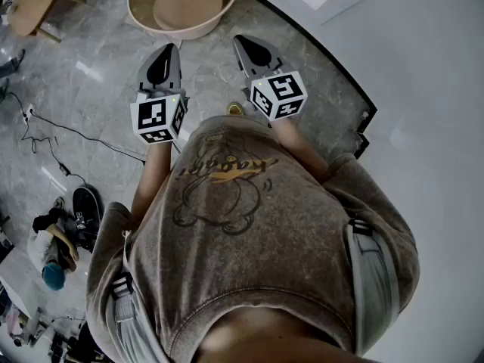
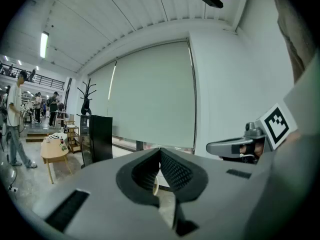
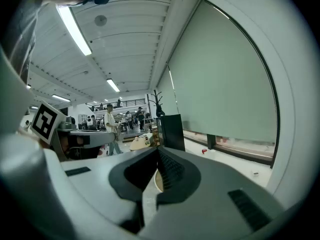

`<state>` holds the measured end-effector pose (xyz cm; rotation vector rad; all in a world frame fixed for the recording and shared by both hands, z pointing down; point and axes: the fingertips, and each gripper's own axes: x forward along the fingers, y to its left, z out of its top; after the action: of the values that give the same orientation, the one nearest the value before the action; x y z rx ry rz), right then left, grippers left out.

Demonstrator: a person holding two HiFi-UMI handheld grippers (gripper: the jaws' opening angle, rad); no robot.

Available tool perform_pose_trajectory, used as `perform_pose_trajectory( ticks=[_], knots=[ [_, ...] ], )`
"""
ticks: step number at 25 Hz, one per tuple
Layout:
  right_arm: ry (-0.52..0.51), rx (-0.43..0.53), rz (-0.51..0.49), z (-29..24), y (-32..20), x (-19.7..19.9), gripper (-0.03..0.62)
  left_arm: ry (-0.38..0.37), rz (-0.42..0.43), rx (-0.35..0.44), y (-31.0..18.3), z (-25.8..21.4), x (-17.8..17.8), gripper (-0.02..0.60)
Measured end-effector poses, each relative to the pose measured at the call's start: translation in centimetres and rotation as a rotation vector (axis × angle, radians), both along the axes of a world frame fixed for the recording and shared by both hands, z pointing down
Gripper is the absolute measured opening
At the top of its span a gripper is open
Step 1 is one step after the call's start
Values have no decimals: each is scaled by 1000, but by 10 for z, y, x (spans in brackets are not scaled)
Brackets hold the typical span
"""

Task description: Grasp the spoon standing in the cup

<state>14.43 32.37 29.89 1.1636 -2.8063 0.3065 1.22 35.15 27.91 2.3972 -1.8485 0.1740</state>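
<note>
No cup or spoon shows in any view. In the head view both grippers are held out in front of the person's chest, above a grey marble floor. My left gripper (image 1: 172,48) and my right gripper (image 1: 239,39) both have their jaws closed tip to tip with nothing between them. The left gripper view shows its black ribbed pads meeting at the left gripper's tip (image 2: 160,149), and the right gripper view shows the same at the right gripper's tip (image 3: 158,148). Both point roughly level towards a round beige table (image 1: 141,17) just ahead.
A white curved wall (image 1: 423,89) runs along the right. A small wooden table (image 1: 30,7) stands far left, with cables (image 1: 53,127) and shoes and bags (image 1: 82,212) on the floor. A black cabinet (image 2: 100,139) and standing people (image 2: 15,119) are further off.
</note>
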Motion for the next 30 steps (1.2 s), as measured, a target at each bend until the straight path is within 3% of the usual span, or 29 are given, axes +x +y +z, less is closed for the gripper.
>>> perform_pose_trajectory(
  ticks=[16, 30],
  knots=[
    [-22, 3, 36, 5, 17, -6, 20, -7, 49, -16, 14, 4, -8, 18],
    [-23, 32, 84, 7, 20, -24, 20, -9, 88, 19, 17, 6, -29, 18]
  ],
)
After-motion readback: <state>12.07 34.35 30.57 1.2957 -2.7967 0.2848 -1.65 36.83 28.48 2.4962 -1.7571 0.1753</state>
